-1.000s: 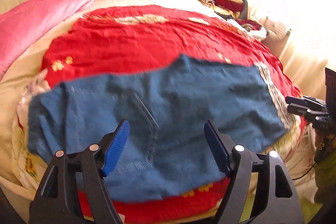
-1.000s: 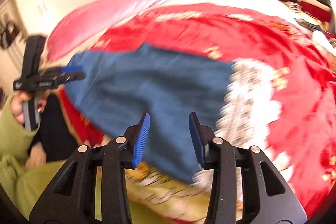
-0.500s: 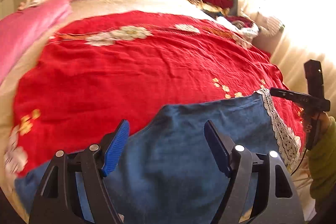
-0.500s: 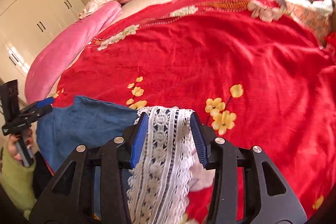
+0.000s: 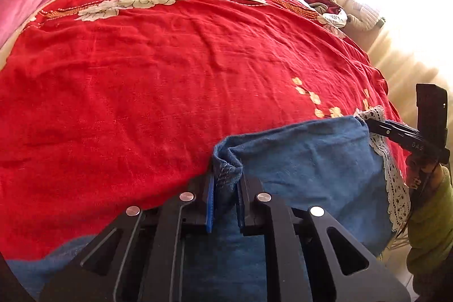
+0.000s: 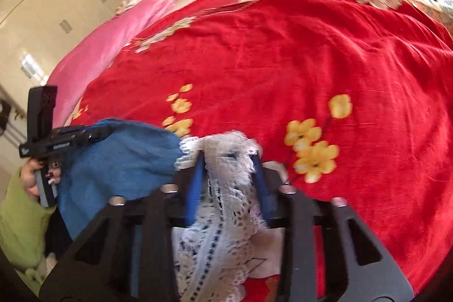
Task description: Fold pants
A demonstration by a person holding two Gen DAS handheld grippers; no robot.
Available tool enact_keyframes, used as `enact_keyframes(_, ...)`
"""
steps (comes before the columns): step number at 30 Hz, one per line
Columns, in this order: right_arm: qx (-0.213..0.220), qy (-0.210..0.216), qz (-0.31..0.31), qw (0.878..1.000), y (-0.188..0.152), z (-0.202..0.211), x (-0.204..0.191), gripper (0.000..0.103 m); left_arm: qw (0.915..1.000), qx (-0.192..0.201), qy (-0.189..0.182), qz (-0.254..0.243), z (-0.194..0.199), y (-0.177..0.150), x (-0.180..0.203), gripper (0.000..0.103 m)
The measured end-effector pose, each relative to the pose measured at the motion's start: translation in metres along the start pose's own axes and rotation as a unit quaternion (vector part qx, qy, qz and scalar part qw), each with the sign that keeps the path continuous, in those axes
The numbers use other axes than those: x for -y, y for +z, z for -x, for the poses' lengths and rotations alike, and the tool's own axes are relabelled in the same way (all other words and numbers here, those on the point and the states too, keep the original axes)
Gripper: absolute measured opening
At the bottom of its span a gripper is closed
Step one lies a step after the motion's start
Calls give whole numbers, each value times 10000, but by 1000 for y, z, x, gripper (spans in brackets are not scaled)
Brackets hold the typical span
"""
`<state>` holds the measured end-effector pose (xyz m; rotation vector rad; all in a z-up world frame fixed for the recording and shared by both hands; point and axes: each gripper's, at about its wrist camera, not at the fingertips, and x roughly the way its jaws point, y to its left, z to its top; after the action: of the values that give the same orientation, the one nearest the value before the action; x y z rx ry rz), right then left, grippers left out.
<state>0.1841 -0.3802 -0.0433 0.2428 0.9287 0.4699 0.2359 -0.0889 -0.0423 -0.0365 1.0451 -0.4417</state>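
Left gripper (image 5: 225, 197): I am clamping it on a bunched blue hem fold of the pants (image 5: 305, 160).
Right gripper (image 6: 229, 183): I am pinching the white lace trim (image 6: 226, 160) at the pants' other end.
Pants: hanging between both grippers at the near edge of the red bedspread (image 5: 170, 70), lower part drooping off it.
Risk: I judge the lace is flimsy; pulling apart too hard could tear or slip it, dropping that end.
Risk: the left bite is bunched, so the fold could be landing crooked.
Count: two grippers, one pair of pants, one bedspread.
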Motion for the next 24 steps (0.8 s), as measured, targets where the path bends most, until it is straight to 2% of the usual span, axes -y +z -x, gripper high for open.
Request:
enact_keyframes(2, 172, 8, 186, 9997, -2, 9, -8, 14, 9995, 311, 67, -45, 13, 1, 2, 6)
enact_keyframes(4, 560, 30, 344, 9978, 1, 30, -14, 14, 9977, 665, 98, -36, 29, 5, 3, 6)
enact_keyframes(7, 889, -272, 725, 9930, 11, 42, -23, 14, 9968, 783, 112, -63, 34, 14, 7, 6)
enact_keyframes(10, 615, -665, 1013, 9907, 20, 21, -25, 14, 9961, 743, 445, -182, 17, 13, 12, 6)
enact_keyframes(13, 236, -937, 1018, 9901, 18, -4, -17, 16, 9967, 593, 540, -154, -1, 9, 9, 7)
enact_keyframes(16, 250, -1179, 1071, 9869, 14, -11, -14, 23, 9963, 495, 682, -187, -12, 1, 6, 13)
enact_keyframes(18, 283, -1332, 1061, 9850, 11, -12, -12, 36, 9961, 536, 687, -153, -14, -1, 3, 16)
enact_keyframes(21, 303, -1501, 1008, 9830, 12, -3, -12, 42, 9954, 612, 732, -15, -2, -3, -2, 36)
enact_keyframes(24, 569, -1603, 1026, 9801, 8, 24, -21, 49, 9931, 924, 709, 101, 27, -9, -5, 41)
